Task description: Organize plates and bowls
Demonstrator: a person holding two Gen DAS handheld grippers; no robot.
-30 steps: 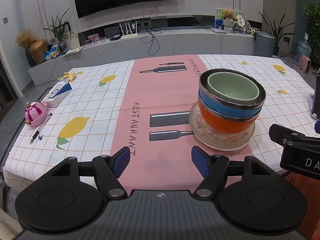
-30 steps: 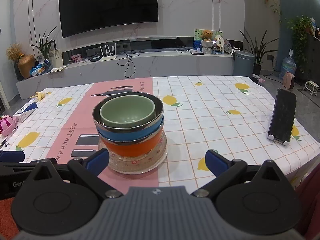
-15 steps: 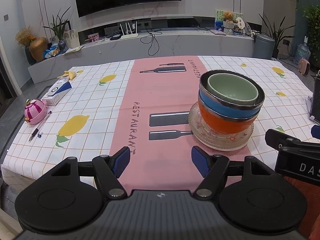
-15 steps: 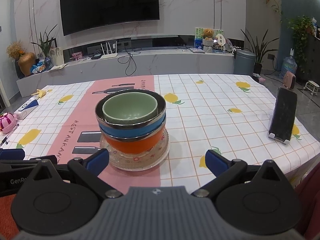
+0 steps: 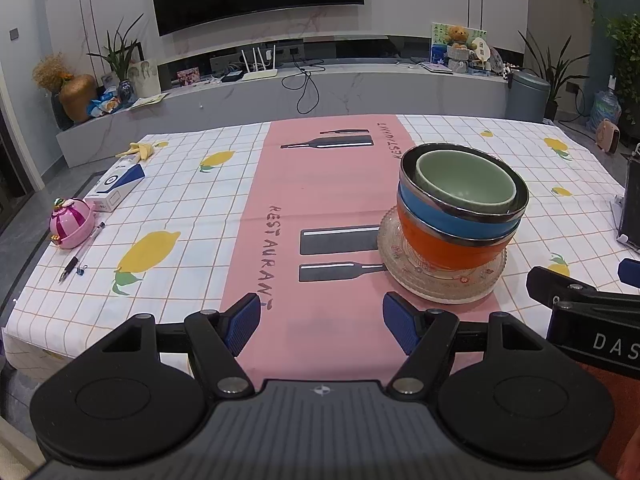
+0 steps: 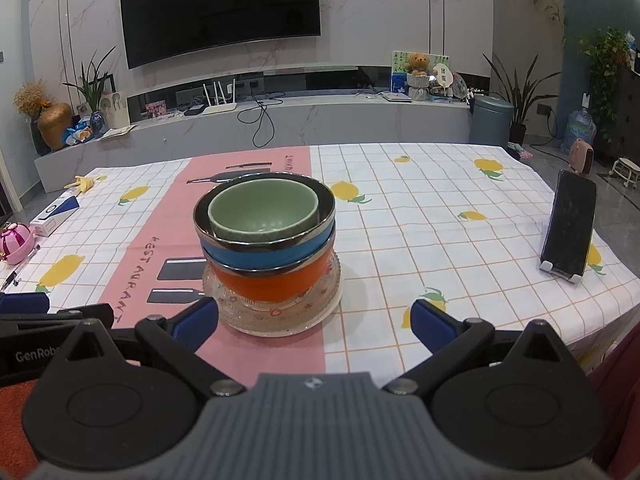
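A stack stands on the pink strip of the tablecloth: a glass plate (image 5: 404, 268) (image 6: 320, 304) at the bottom, then an orange bowl (image 5: 444, 246) (image 6: 272, 284), a blue bowl (image 5: 436, 212) (image 6: 260, 258) with a steel rim, and a pale green bowl (image 5: 464, 186) (image 6: 262, 216) nested on top. My left gripper (image 5: 320, 322) hovers open at the table's near edge, left of the stack. My right gripper (image 6: 314, 318) is open too, just short of the plate, which lies between its fingers in view. Both hold nothing.
A phone on a stand (image 6: 568, 232) is at the right of the table. At the left edge lie a pink round toy (image 5: 72, 222), a pen (image 5: 78, 254), a white-blue box (image 5: 116, 184) and a banana peel (image 5: 138, 150). A TV bench stands behind.
Both grippers have drawn back a little from the stack and risen slightly. The stack has not moved, and both stay open.
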